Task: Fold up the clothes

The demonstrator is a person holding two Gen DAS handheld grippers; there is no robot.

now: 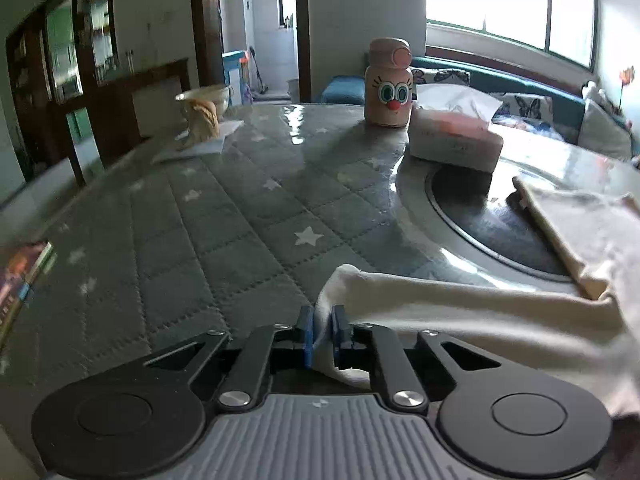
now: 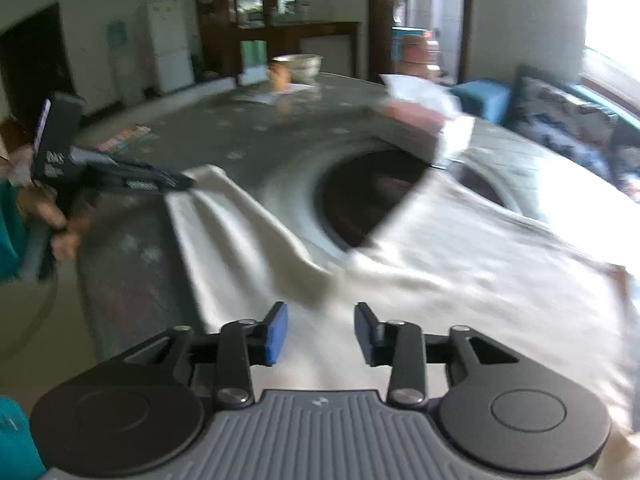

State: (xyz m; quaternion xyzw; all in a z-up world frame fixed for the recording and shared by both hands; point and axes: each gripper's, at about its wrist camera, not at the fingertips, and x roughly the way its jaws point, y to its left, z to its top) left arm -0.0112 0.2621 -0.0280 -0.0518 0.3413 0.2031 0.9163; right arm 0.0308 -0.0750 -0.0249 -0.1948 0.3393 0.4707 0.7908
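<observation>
A cream garment point(image 1: 472, 308) lies across the right side of the quilted grey table point(image 1: 224, 216), partly over the round dark turntable point(image 1: 492, 220). My left gripper point(image 1: 322, 334) is shut on a corner of the garment, cloth pinched between its blue pads. In the right wrist view the same cream garment point(image 2: 460, 256) spreads out in front, blurred by motion. My right gripper point(image 2: 320, 334) is open just above the cloth with nothing between its blue pads. At the left of that view a hand holds the left gripper point(image 2: 176, 182), which grips the garment's far corner.
A pink cartoon-face bottle point(image 1: 390, 82) and a tissue box point(image 1: 456, 136) stand at the back of the table. A bowl and a cup point(image 1: 202, 114) sit far left on paper. A book point(image 1: 20, 280) lies at the left edge. A sofa point(image 1: 540, 108) is behind.
</observation>
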